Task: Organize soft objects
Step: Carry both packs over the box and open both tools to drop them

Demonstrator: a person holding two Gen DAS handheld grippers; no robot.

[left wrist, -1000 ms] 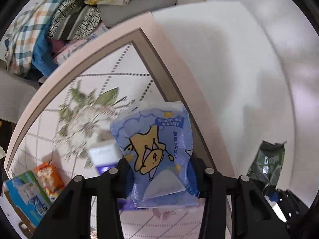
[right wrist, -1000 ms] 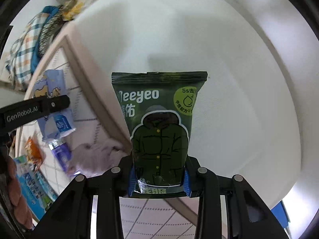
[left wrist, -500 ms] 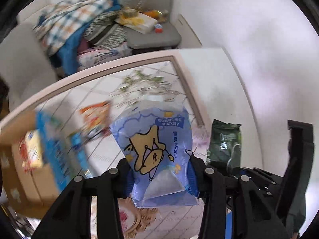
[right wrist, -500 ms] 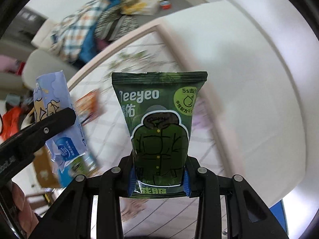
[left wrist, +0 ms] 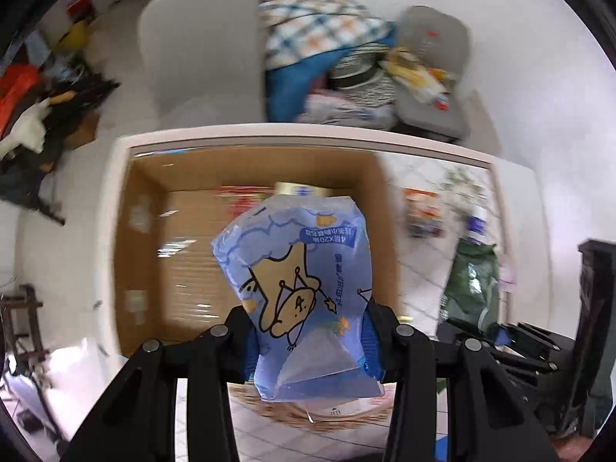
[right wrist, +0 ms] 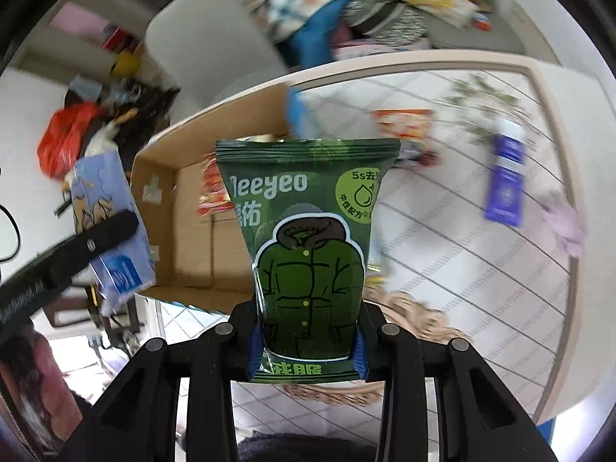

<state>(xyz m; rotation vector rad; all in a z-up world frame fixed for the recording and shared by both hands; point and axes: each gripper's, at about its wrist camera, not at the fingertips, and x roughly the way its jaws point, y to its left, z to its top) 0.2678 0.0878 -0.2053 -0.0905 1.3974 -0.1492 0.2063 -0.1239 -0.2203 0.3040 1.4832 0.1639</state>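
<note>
Both tools swung from the table's bare end to above the cardboard box (left wrist: pixel 146 231) at its far corner: left tool (left wrist: pixel 308 346) clamps blue tissue pack (left wrist: pixel 304 288), right tool (right wrist: pixel 308 350) clamps green wipes pouch (right wrist: pixel 308 238), likely for dropping in.

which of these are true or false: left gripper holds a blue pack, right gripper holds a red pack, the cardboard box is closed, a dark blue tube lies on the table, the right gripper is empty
1. The left gripper holds a blue pack. True.
2. The right gripper holds a red pack. False: it is shut on a green pack with a jacket drawn on it.
3. The cardboard box is closed. False: it stands open on the table, with some packets already inside.
4. A dark blue tube lies on the table. True.
5. The right gripper is empty. False: the green pack sits between its pads.
</note>
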